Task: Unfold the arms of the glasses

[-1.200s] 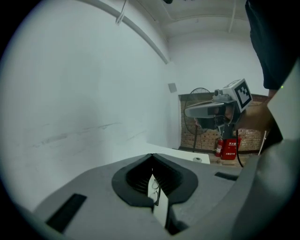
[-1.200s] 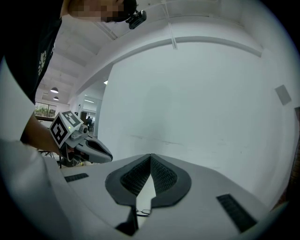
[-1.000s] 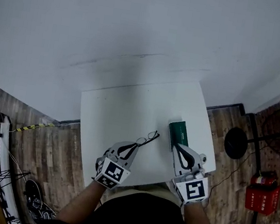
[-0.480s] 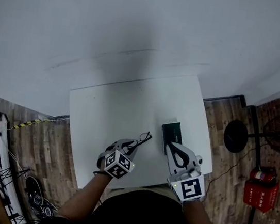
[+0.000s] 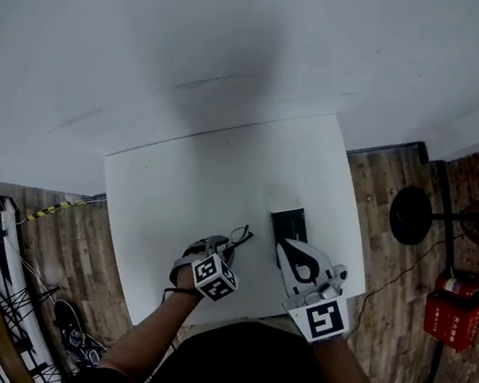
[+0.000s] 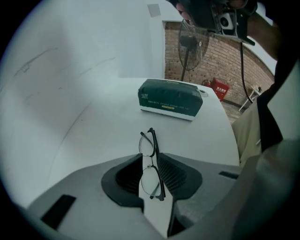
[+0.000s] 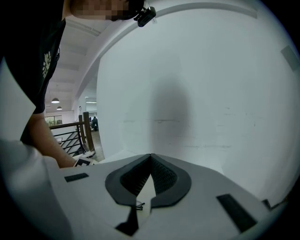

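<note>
Glasses [image 6: 150, 142] are being clamped by the left gripper [image 6: 150, 155] near the desk's [image 5: 187, 187] front edge. The right gripper [image 7: 150, 155] is being held closed, empty.

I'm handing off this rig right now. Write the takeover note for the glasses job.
Left claw: shut on the glasses, pinching them near the bridge, pointing steeply down over the white table.
Right claw: shut, empty, beside the dark green glasses case.
Done: glasses are out of the case and gripped.
Left: both arms appear folded against the frame; neither is unfolded yet. Probably steady the frame with the left claw and swing each arm out with the right.
</note>
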Motion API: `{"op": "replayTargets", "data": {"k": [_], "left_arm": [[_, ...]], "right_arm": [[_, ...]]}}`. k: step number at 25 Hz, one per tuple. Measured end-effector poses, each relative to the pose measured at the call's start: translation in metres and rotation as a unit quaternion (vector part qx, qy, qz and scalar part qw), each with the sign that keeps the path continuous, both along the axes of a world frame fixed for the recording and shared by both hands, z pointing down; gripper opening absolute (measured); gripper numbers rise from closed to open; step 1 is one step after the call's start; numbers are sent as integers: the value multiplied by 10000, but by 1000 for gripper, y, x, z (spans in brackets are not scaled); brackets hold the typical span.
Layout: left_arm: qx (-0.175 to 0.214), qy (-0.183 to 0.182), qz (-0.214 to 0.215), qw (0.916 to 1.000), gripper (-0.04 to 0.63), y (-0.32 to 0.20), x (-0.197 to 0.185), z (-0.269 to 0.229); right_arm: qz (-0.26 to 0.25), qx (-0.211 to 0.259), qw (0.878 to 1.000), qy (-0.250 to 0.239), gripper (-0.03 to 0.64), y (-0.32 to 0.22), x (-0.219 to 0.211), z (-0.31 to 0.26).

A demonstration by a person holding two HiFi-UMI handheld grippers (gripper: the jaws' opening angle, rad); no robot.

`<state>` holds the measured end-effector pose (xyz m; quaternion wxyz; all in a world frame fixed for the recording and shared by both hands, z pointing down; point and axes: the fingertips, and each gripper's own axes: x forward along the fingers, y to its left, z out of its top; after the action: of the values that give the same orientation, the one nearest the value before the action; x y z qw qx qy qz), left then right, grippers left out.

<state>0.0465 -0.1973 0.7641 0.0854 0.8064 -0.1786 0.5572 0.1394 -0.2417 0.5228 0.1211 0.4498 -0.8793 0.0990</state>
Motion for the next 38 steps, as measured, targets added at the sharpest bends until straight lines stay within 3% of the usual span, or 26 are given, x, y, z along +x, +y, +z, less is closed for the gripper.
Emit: {"op": "replayTargets", "data": {"k": [5, 9, 17, 26, 32, 35, 38], "left_arm": [[-41, -549, 205, 9983, 84, 1, -1, 23], [-81, -760, 239, 9968, 84, 1, -7, 32], [106, -835, 106, 9964, 40, -13, -20, 23], [222, -684, -138, 9973, 23, -23, -38, 14], [349, -192, -598, 9974, 21, -28, -48, -5], [374, 405, -961, 9938, 21, -34, -49, -24], [430, 1221, -1395, 9817, 21, -41, -49, -51]], "right_arm": [[35, -98, 9999, -111, 2, -13, 8, 6], [15, -143, 9998, -171, 2, -20, 8, 9], [-167, -138, 9996, -190, 2, -23, -5, 9], [-250, -139, 9995, -117, 2, -17, -14, 10], [-407, -158, 9990, -32, 2, -10, -27, 9], [-509, -155, 9986, 0, 2, -6, -35, 7], [-626, -86, 9980, 26, 2, -1, -45, 1]]}}
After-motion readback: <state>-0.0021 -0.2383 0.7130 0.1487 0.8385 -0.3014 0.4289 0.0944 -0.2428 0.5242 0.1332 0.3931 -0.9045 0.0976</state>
